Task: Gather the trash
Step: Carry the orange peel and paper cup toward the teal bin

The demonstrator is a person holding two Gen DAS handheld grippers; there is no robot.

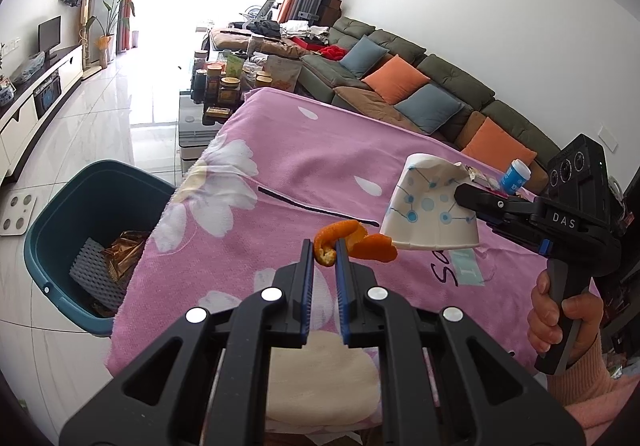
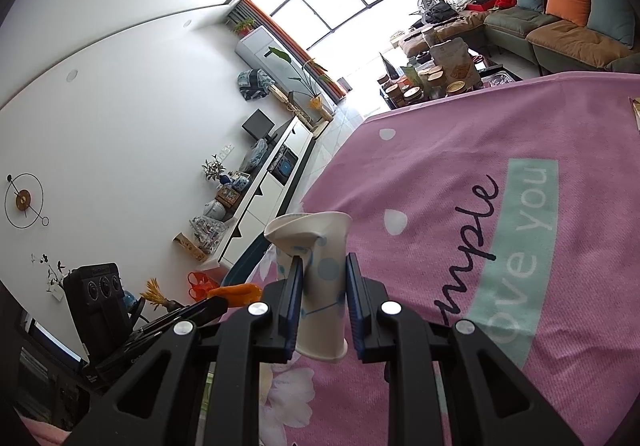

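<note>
Left wrist view: my left fingers (image 1: pixel 325 260) are nearly closed, pinching one end of a curl of orange peel (image 1: pixel 352 244) that hangs above the pink flowered cloth (image 1: pixel 312 149) covering the counter. Just right of the peel, my right fingers (image 1: pixel 466 194) clamp a crumpled paper cup (image 1: pixel 426 211), held off the cloth with its mouth down; peel and cup look almost touching, though I cannot tell if they meet. A hand (image 1: pixel 560 320) in a pink sleeve grips the right handle. Off the counter's left edge a teal bin (image 1: pixel 60 242) stands on the tiled floor with a grey ridged sheet and a gold wrapper inside. A blue-and-white bottle (image 1: pixel 516 173) near the far right edge is partly hidden behind the right tool. Past the far edge are jars on a low table and a green sofa (image 1: pixel 424 85).

Right wrist view: my right fingers (image 2: pixel 322 298) squeeze the paper cup (image 2: pixel 316 266) at its middle, rim pinched flat. The orange peel (image 2: pixel 236 294) peeks out at left, mostly hidden by the left tool. The cloth (image 2: pixel 460 173) carries printed lettering. A white media cabinet (image 2: pixel 264 197) lines the wall.
</note>
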